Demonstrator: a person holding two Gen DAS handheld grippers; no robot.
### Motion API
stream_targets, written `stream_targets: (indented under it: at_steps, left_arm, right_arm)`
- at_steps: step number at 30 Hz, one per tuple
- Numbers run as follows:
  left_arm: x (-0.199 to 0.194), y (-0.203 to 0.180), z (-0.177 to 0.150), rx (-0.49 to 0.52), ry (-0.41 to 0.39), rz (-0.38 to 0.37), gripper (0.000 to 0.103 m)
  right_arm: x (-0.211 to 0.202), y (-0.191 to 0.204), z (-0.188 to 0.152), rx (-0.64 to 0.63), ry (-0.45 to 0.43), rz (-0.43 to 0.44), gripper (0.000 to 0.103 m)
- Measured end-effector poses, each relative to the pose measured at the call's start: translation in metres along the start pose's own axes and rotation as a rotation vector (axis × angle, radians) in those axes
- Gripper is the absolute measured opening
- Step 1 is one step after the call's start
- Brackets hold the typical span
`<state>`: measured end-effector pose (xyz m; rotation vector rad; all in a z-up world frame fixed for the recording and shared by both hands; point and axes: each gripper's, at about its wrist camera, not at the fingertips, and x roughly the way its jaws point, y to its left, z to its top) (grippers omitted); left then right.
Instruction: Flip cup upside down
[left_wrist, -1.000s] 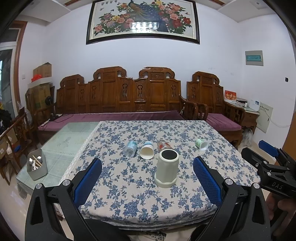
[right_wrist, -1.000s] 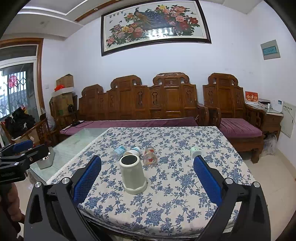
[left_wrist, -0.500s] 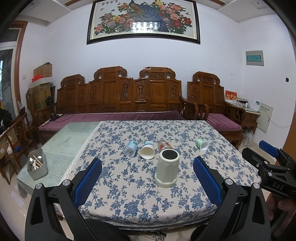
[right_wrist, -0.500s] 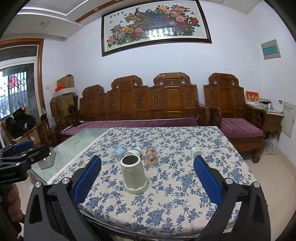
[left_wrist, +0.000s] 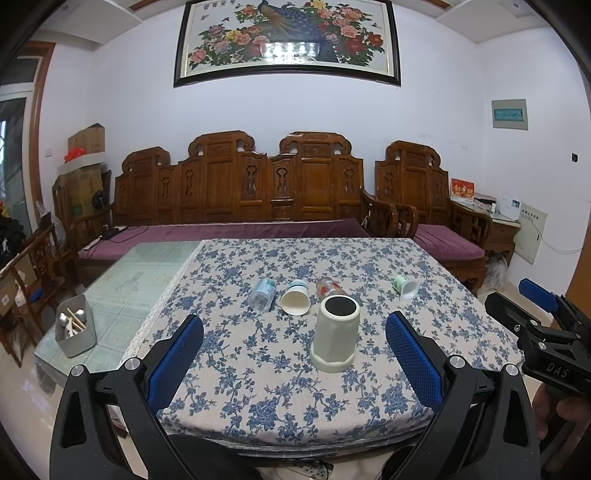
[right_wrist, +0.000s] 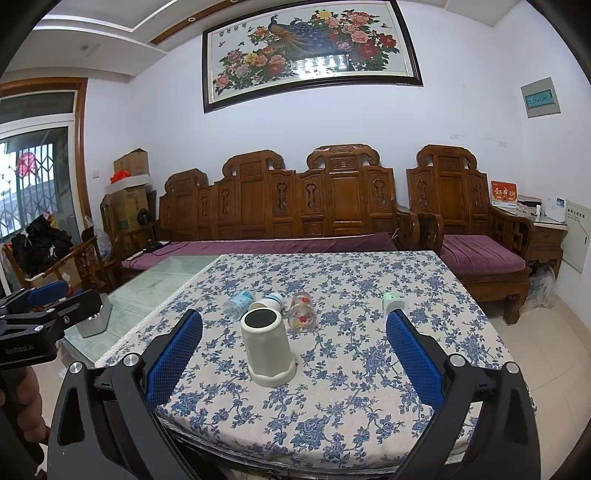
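Note:
A pale grey-green cup (left_wrist: 335, 334) stands on the blue-flowered tablecloth near the table's front edge; it also shows in the right wrist view (right_wrist: 267, 345). It rests on a wide flared rim and its top face looks dark. My left gripper (left_wrist: 293, 356) is open, held short of the cup, which sits between its finger lines. My right gripper (right_wrist: 293, 354) is open too, with the cup left of centre between its fingers. Neither touches the cup.
Behind the cup lie a clear bottle (left_wrist: 261, 293), a white paper cup (left_wrist: 295, 301), a patterned glass (left_wrist: 328, 287) and a small green-white cup (left_wrist: 405, 287). A grey utensil holder (left_wrist: 75, 328) stands on the glass table at left. Wooden benches line the far wall.

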<state>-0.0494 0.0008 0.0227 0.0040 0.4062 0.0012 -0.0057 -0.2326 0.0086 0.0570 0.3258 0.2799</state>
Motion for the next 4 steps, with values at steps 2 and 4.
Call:
stream_targets:
  at_steps: [2,4]
  left_arm:
    - [-0.0001,0.0001,-0.0003,-0.002,0.000,0.002,0.095]
    - [0.0001,-0.0002,0.0000,-0.002,0.000,0.000,0.095]
  right_arm:
    - [0.0000,0.0000,0.0000,-0.001,0.000,-0.001,0.100]
    - [0.0000,0.0000,-0.0002,0.000,-0.001,-0.001,0.100]
